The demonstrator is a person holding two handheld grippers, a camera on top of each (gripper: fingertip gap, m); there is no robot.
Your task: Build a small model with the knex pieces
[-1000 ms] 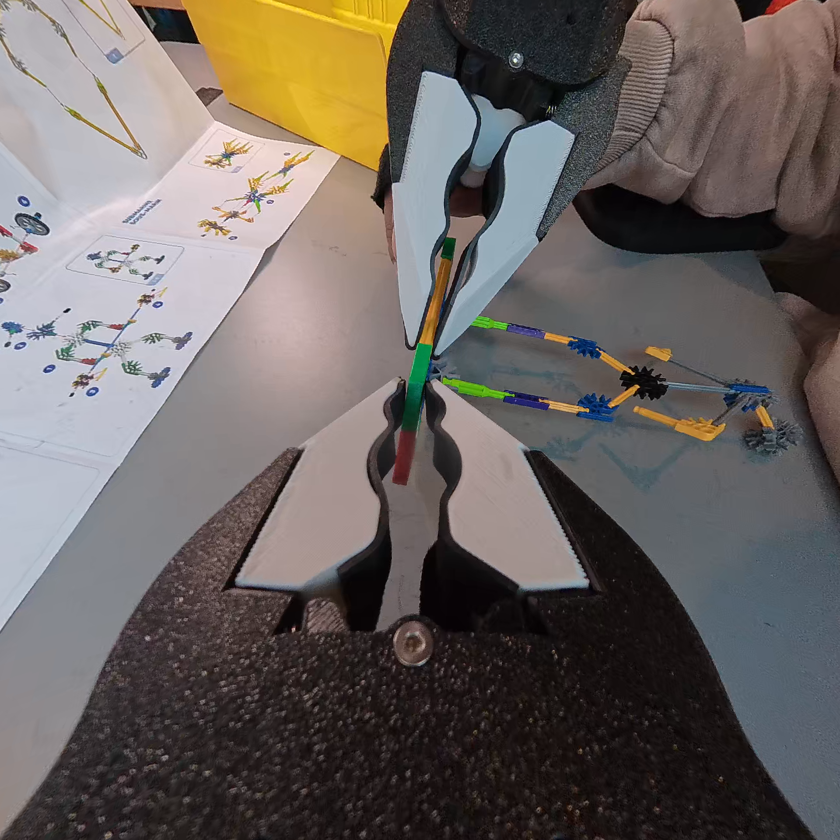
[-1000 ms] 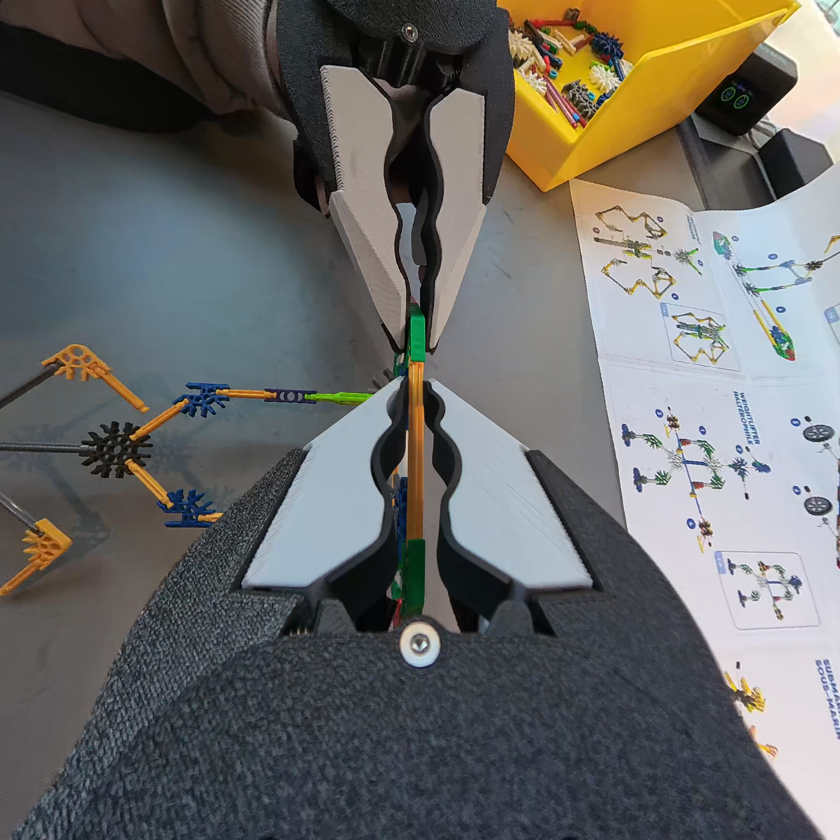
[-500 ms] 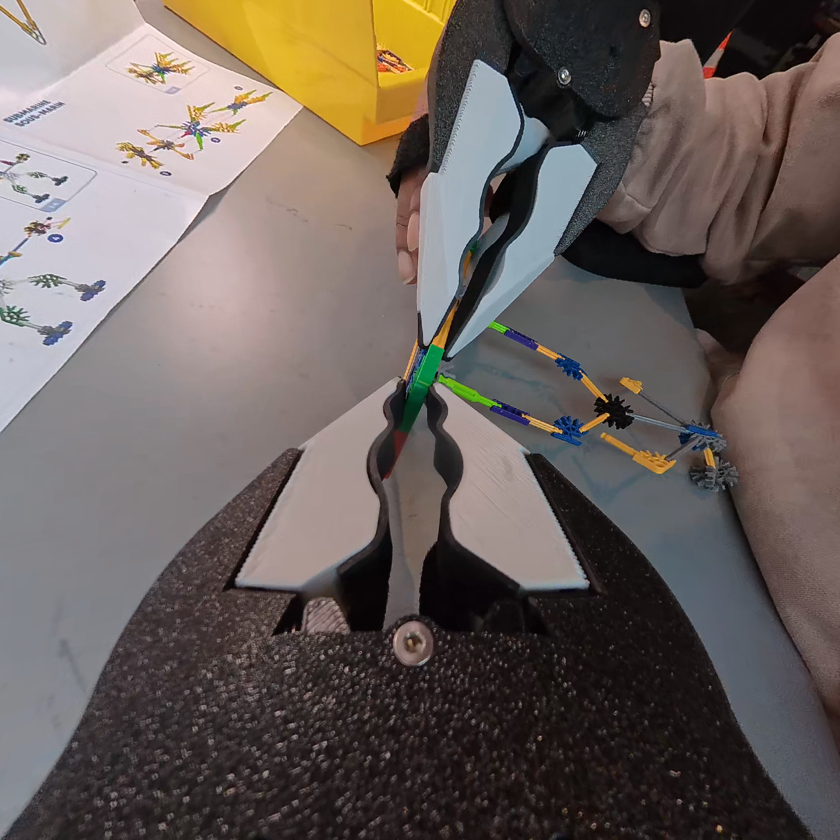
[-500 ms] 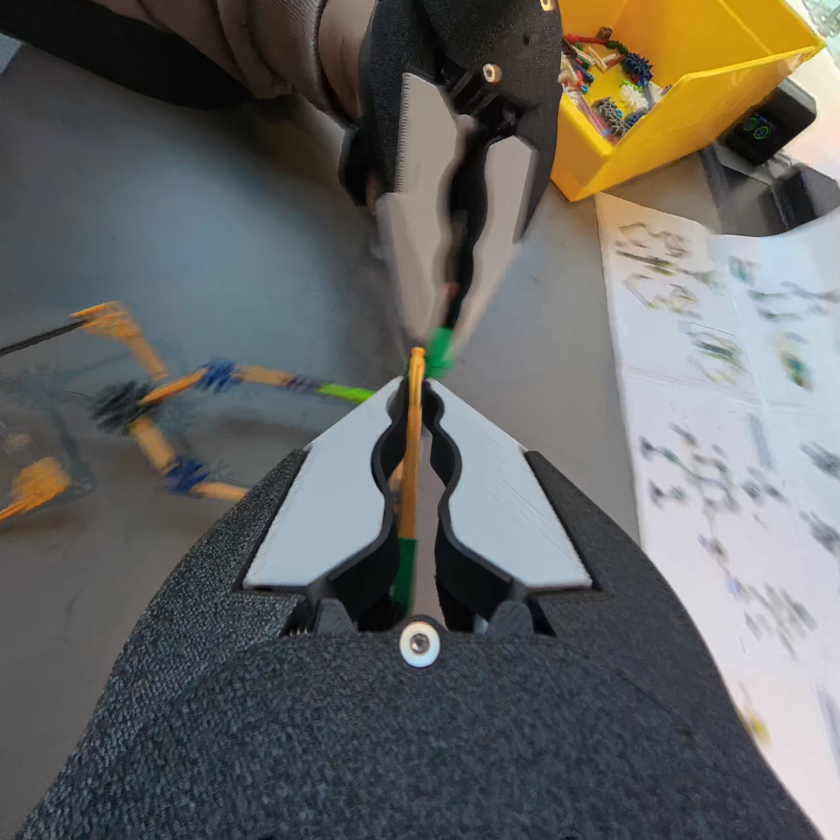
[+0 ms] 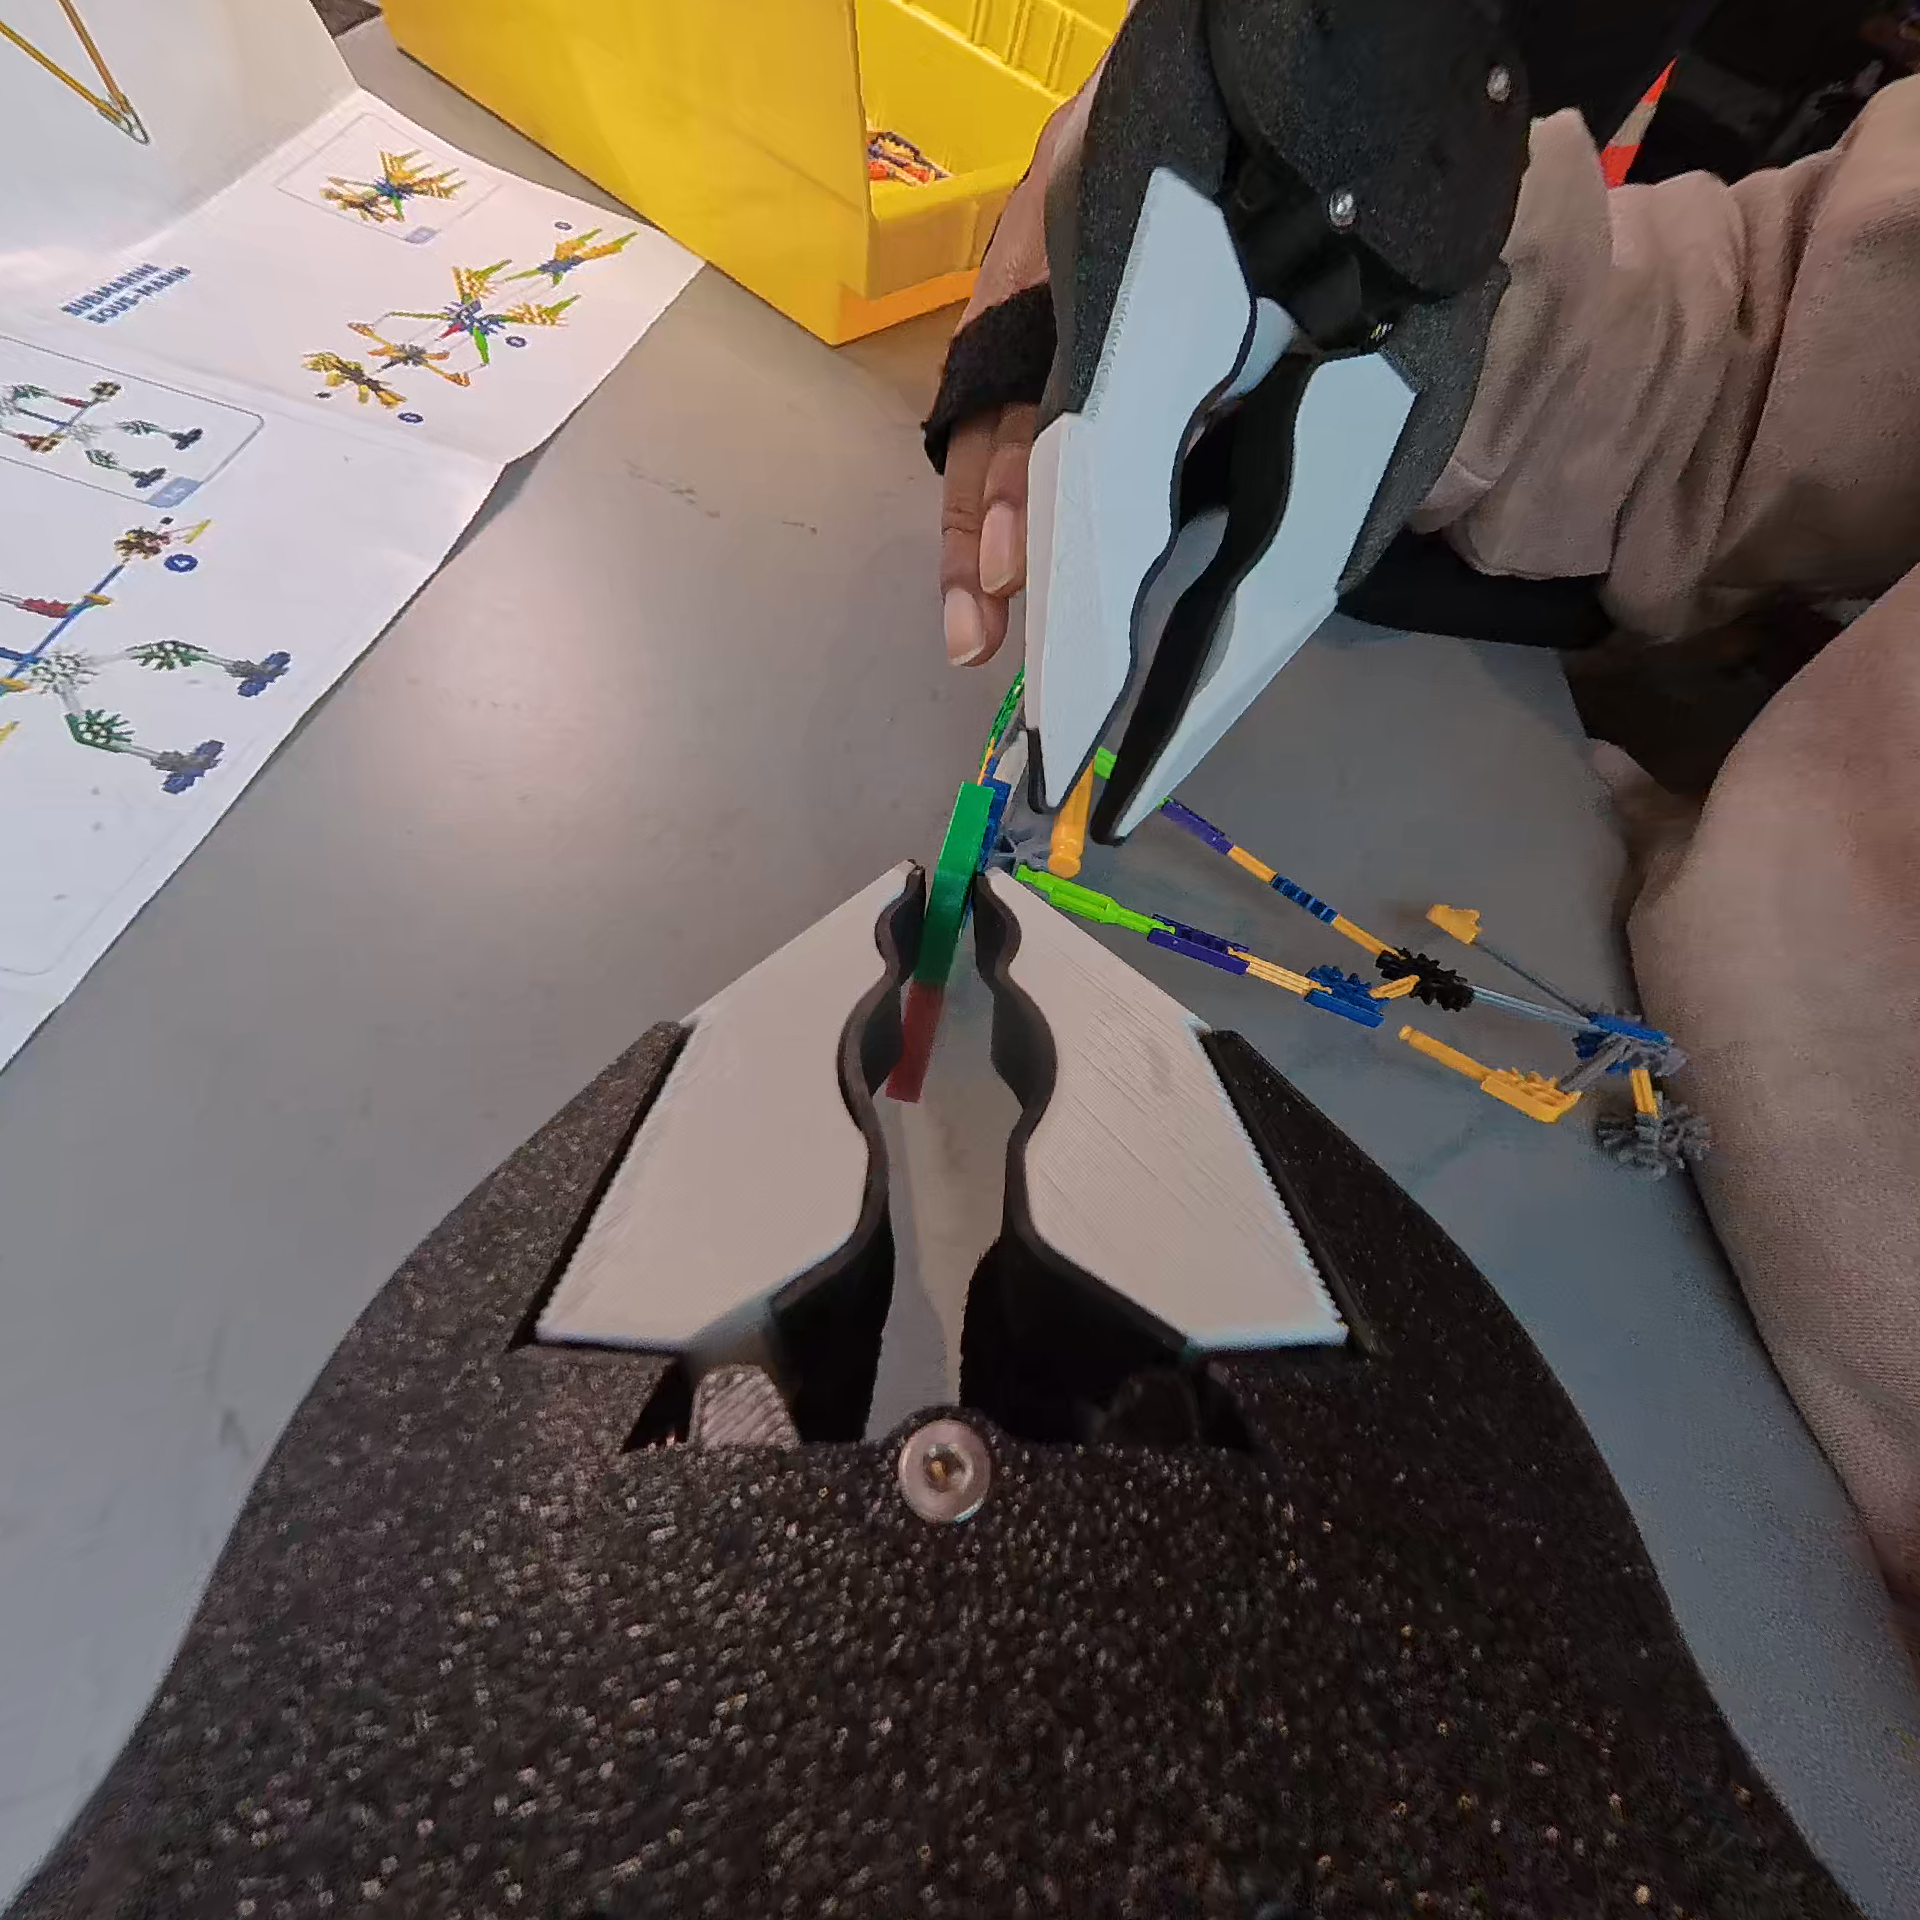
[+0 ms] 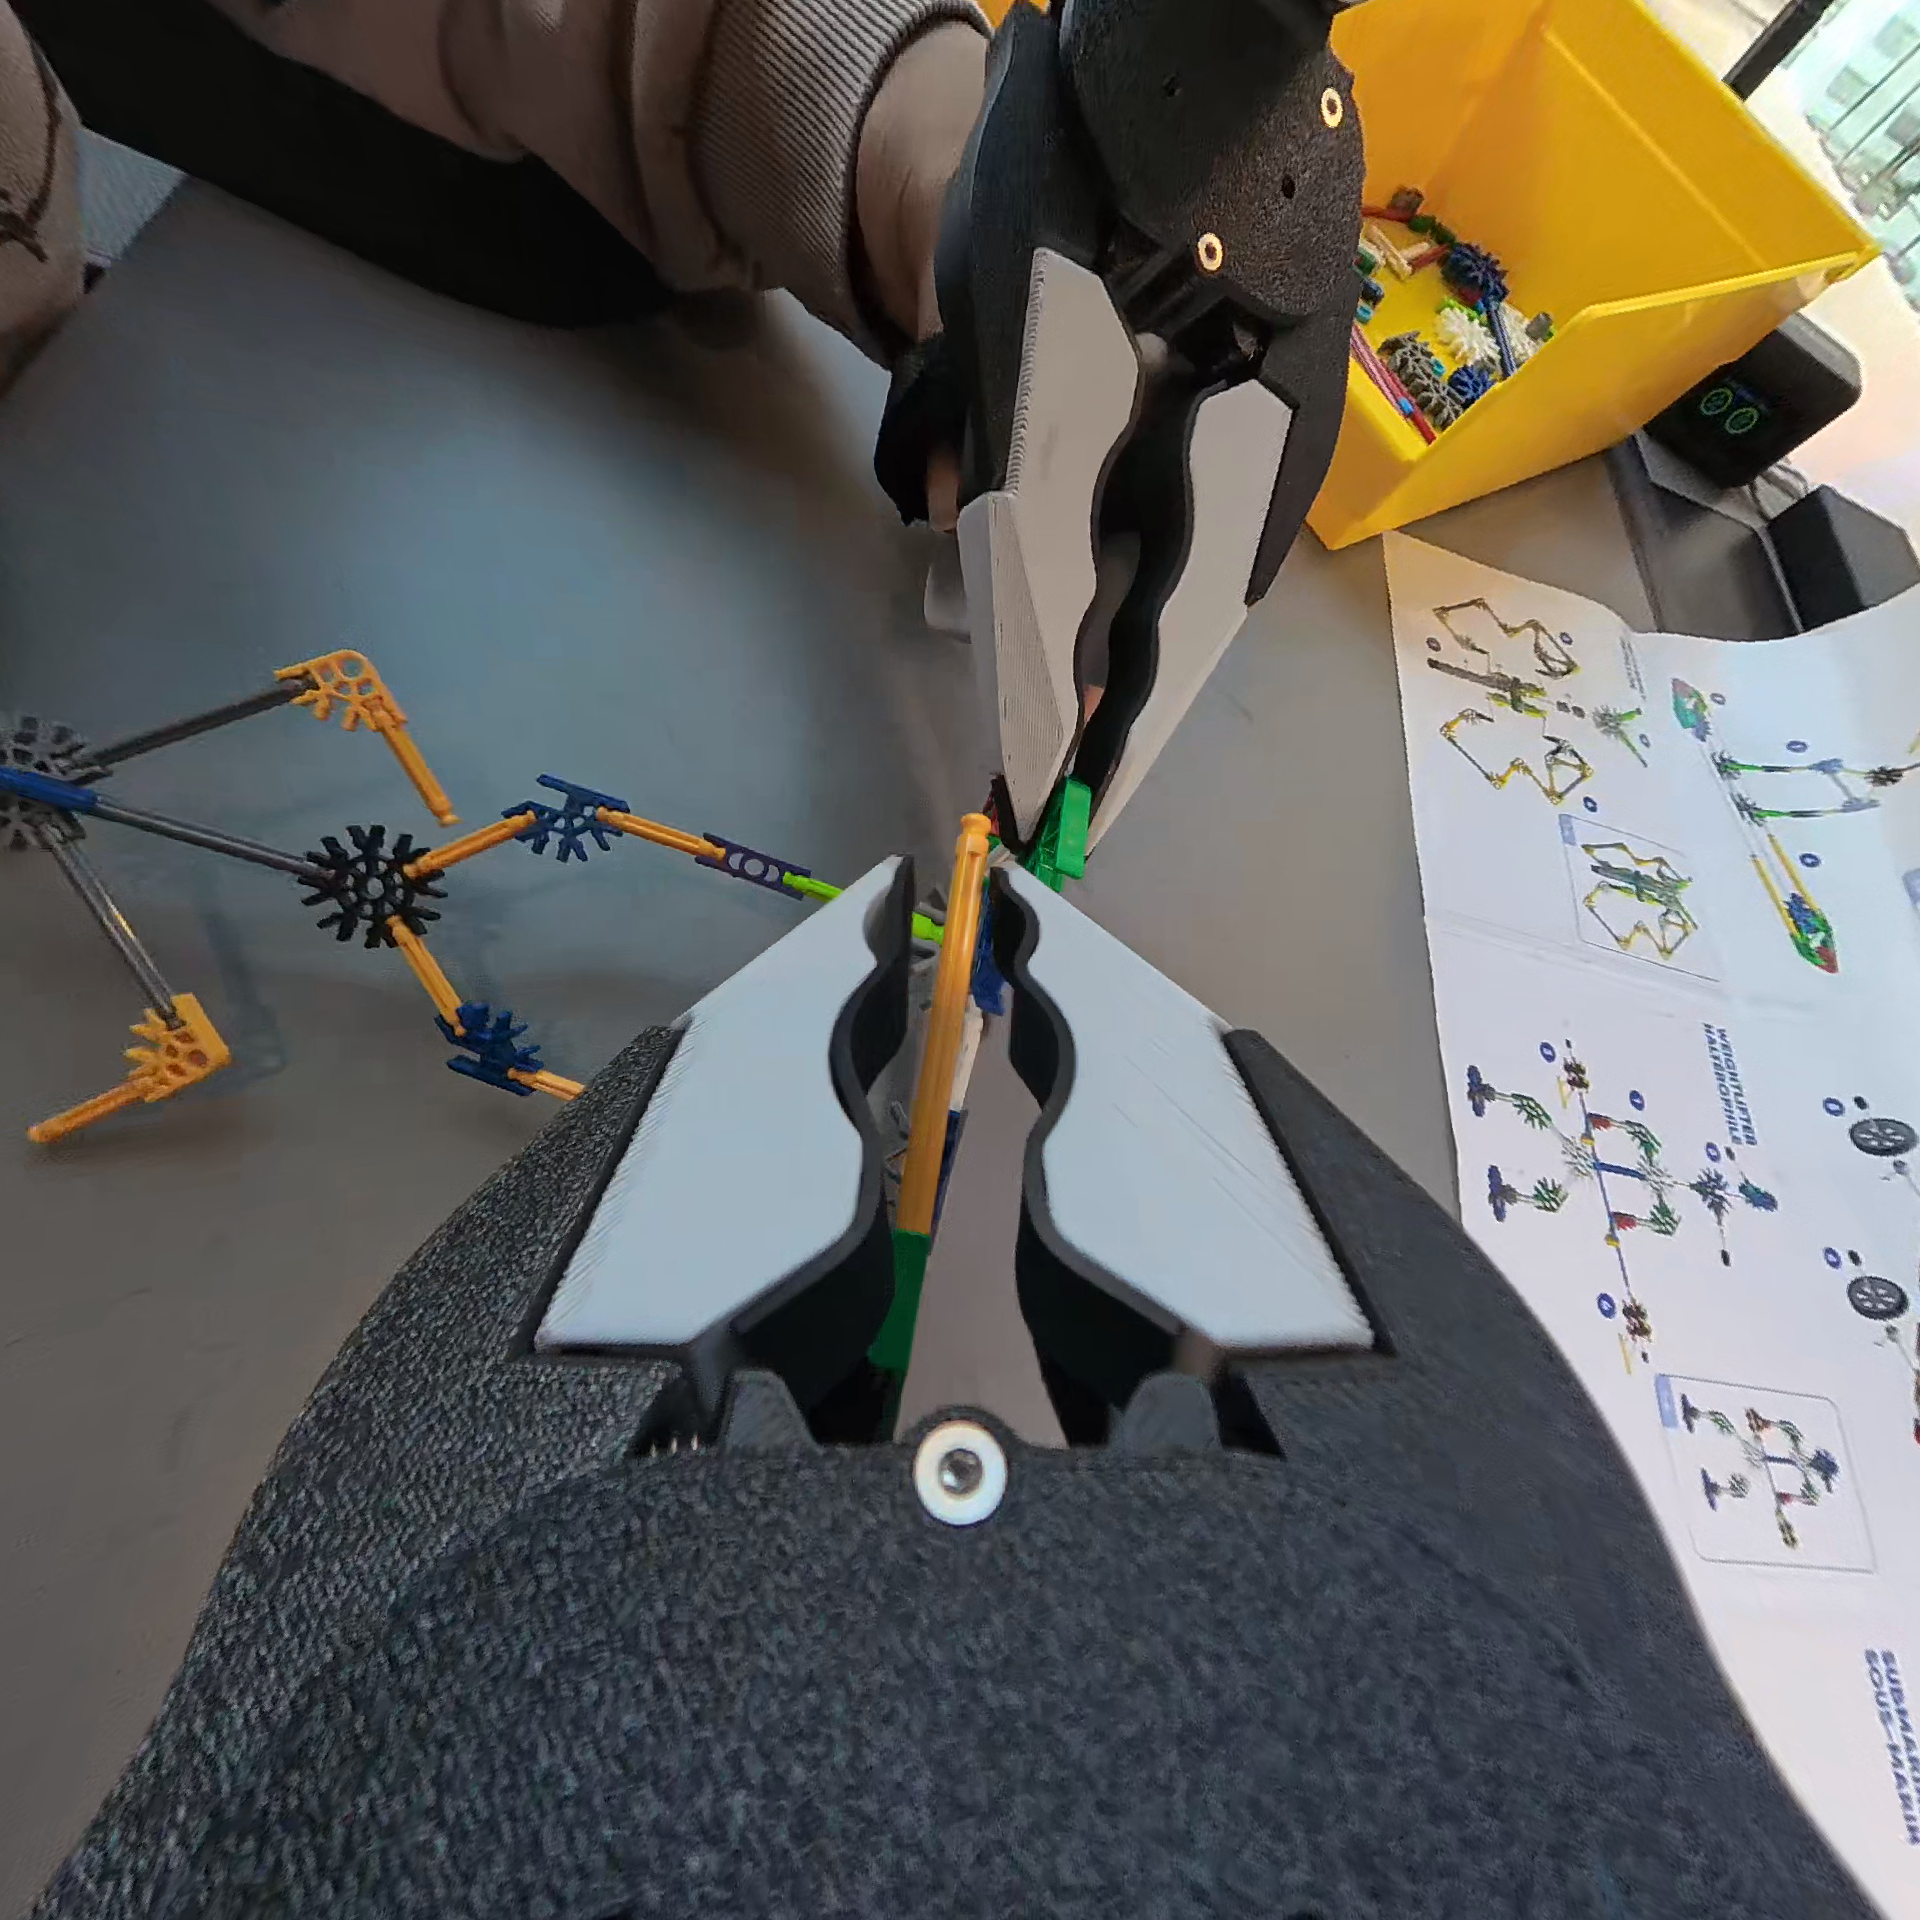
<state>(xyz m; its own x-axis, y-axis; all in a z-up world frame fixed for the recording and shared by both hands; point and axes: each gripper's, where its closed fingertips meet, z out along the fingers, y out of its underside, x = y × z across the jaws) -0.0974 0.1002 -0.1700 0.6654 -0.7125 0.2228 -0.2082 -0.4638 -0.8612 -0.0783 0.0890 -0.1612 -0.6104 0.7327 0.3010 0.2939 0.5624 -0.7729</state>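
Left gripper (image 5: 948, 883) fingers nearly closed, pinching a green connector (image 5: 954, 896) edge-on at the tips; a short red rod (image 5: 914, 1049) hangs from it back into the gap between the fingers. Right gripper (image 6: 951, 883) fingers also drawn close, clamped on an orange rod (image 6: 940, 1023) that runs the length of the gap, a green piece (image 6: 899, 1299) at its near end. Rod's free tip sits just beside the green connector, apparently not seated — the two look slightly out of line. Both grippers meet tip to tip above the grey worktop (image 5: 623, 727). Just beyond them lies a flat toy-rod assembly (image 5: 1351, 966): lime, purple, orange and blue links around a black hub. Yellow bin (image 6: 1621, 229) of loose parts and a folded instruction sheet (image 5: 260, 416) farther off. Risks, as judged: the thin rod already looks bowed in the right wrist view; side load could flex it further or pop it from the fingers. The connector is held only at the tips, so a push could twist it out — or knock the assembly below.
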